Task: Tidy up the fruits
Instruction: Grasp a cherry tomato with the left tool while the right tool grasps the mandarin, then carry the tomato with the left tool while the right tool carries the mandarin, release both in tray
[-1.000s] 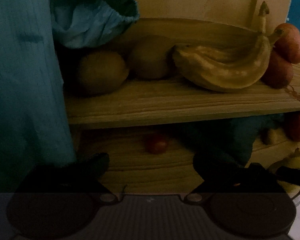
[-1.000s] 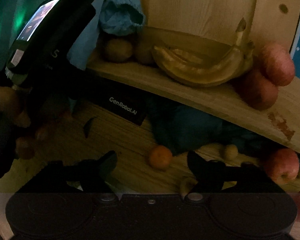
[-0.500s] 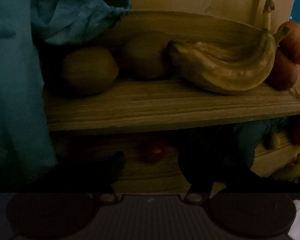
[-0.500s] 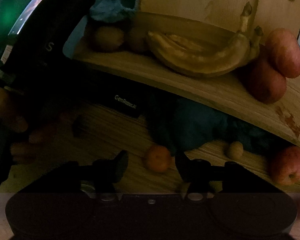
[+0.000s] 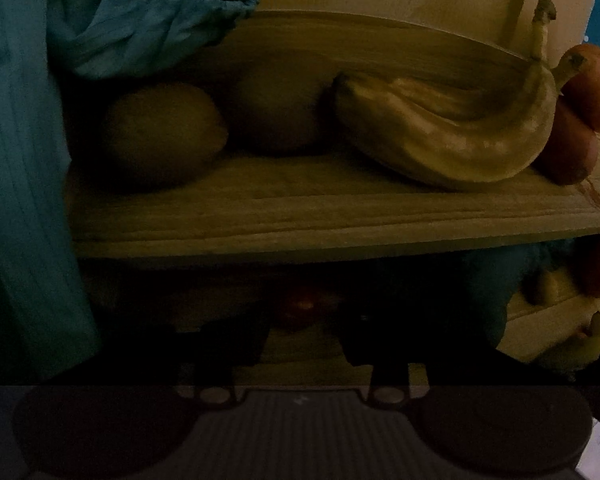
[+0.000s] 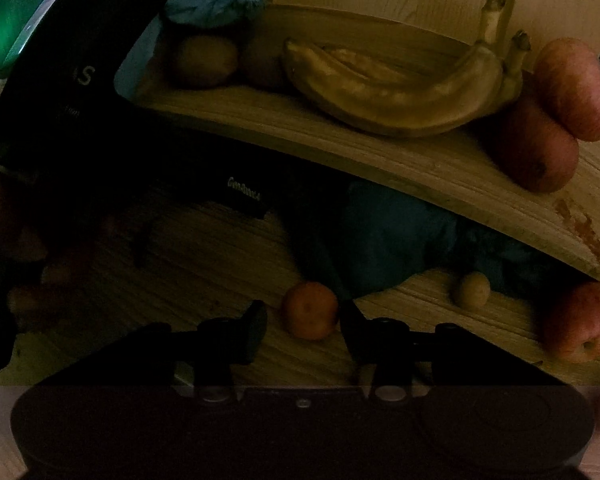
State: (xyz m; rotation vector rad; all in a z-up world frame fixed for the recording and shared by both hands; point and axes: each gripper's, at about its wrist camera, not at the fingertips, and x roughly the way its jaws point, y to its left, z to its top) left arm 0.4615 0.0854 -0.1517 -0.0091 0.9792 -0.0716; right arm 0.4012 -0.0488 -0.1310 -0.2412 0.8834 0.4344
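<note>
Right claw (image 6: pixel 304 330): parted, nothing gripped; its two black fingers flank the orange (image 6: pixel 310 311) with a sliver of gap on each side, so by my reading it is lined up to close on it.
Left claw (image 5: pixel 304 334): parted and empty, low in deep shadow, aimed under the shelf at the same orange (image 5: pixel 300 308), which shows dimly beyond its tips.
Orange: round, no long axis to speak of; it sits on the lower board (image 6: pixel 204 256), below the shelf (image 6: pixel 380 152) and just in front of the dark cloth (image 6: pixel 384 236).
Bananas (image 6: pixel 400 92): on the shelf, above the orange; long axis runs along the shelf, stems up at the right end, tips to the left.
Kiwis (image 6: pixel 206 62): on the shelf, left of the bananas.
Apples (image 6: pixel 540 148): two stacked at the shelf's right end, touching the banana stems; like seems grouped with like.
Third apple (image 6: pixel 578 322): lower board, well right of the orange, not yet shelved.
</note>
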